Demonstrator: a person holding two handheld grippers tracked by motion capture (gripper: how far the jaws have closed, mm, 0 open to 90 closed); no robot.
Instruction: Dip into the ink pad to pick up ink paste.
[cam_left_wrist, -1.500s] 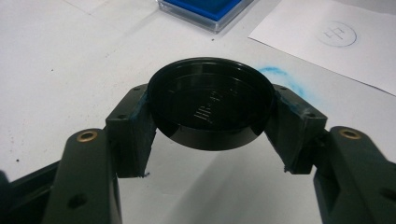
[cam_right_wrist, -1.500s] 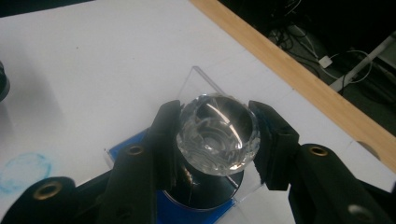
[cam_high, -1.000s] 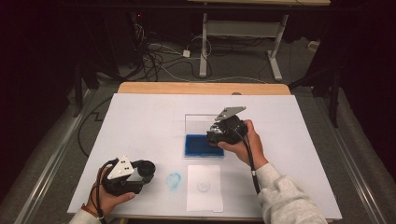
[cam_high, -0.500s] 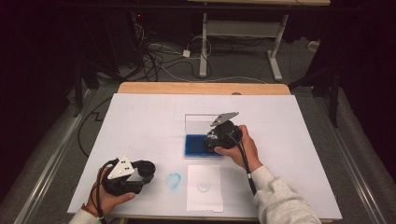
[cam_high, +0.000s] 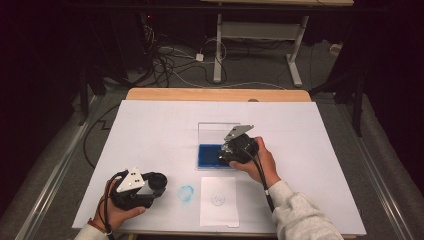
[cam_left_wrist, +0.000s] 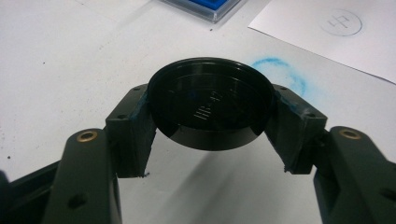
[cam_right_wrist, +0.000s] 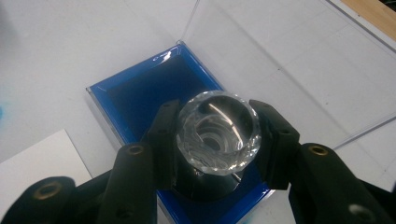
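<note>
Stamping looks like our job here. From the high view we hold the right gripper (cam_high: 231, 151) over the blue ink pad (cam_high: 209, 155), whose clear lid (cam_high: 216, 131) stands open behind it, while the left gripper (cam_high: 155, 184) waits near the table's front edge, beside a blue smudge (cam_high: 186, 194) and a white sheet (cam_high: 218, 201) carrying a faint round imprint. A second ago the right gripper sat slightly farther right and higher in this view; now it is more squarely over the pad. The left has stayed put.

Our left gripper view shows the jaws pinching a black round cap (cam_left_wrist: 212, 103) by its rim, kept clear of the work, probably the stamp's cover.

In our right gripper view the jaws clamp a stamp with a faceted clear knob (cam_right_wrist: 218, 133), its dark base down on the ink pad (cam_right_wrist: 140, 88), presumably to take up ink.
</note>
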